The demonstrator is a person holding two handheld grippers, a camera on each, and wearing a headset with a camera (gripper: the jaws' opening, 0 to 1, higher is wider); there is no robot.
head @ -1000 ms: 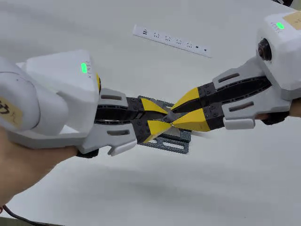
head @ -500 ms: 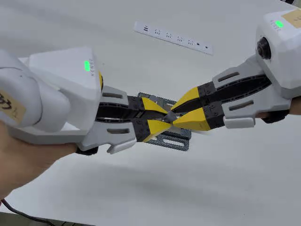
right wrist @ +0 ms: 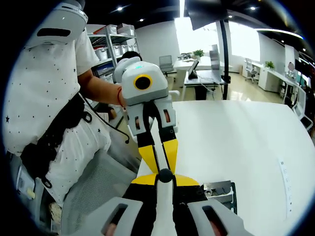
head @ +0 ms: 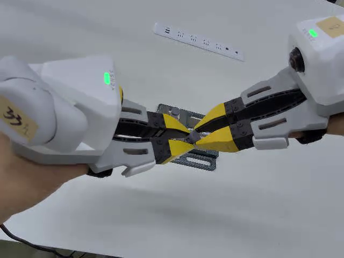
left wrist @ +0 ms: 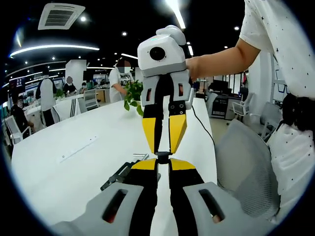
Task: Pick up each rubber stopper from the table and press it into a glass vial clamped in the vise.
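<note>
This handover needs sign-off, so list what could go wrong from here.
1. The left gripper and the right gripper both pinch the small rubber stopper with only the very tips of their jaws. It may slip out when one lets go.
2. The stopper is held in the air over the vise. If dropped, it could bounce off and roll away across the white table.

Small dark round stopper (head: 193, 137) aloft; flat grey vise (head: 200, 160) beneath
</note>
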